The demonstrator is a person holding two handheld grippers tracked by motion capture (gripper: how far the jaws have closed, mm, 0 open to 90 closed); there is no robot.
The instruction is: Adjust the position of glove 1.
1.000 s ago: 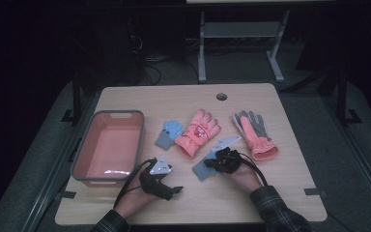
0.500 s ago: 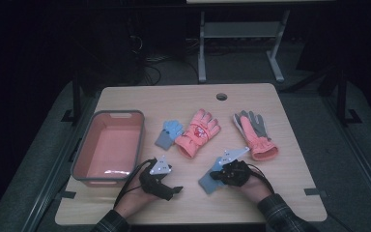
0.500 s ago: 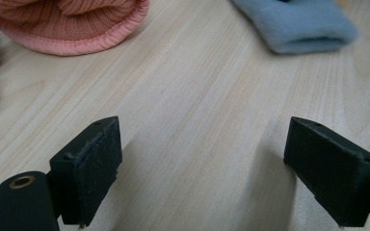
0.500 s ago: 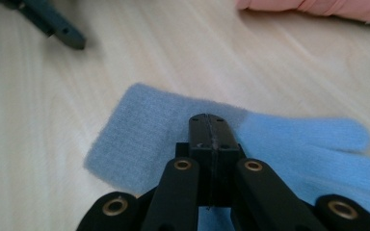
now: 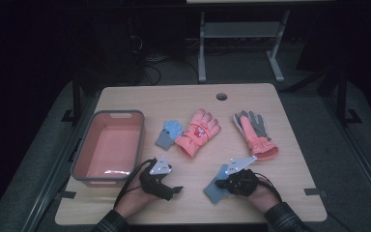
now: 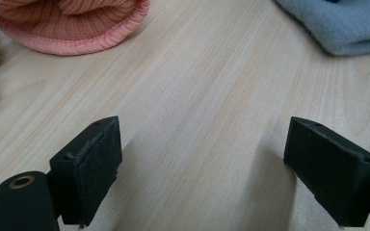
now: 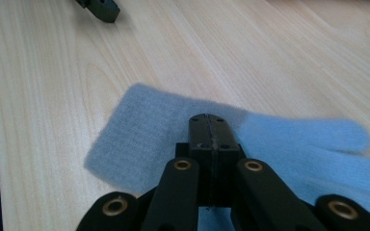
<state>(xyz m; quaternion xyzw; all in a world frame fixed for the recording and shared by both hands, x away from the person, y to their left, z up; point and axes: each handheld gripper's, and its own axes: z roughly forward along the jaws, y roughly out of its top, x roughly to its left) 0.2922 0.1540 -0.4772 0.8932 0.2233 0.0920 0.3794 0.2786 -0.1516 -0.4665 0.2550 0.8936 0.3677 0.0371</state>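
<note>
Blue glove (image 5: 216,190) has been dragged nearer the table edge by the right gripper (image 5: 223,182).
Its jaws are clamped on the glove beneath; left gripper (image 5: 175,191), jaws apart, lies beside.

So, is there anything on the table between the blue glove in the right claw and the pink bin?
Yes. The left claw, open and low over the table, sits between the blue glove held by the right claw and the pink bin. Apart from it, that stretch of table looks bare.
</note>
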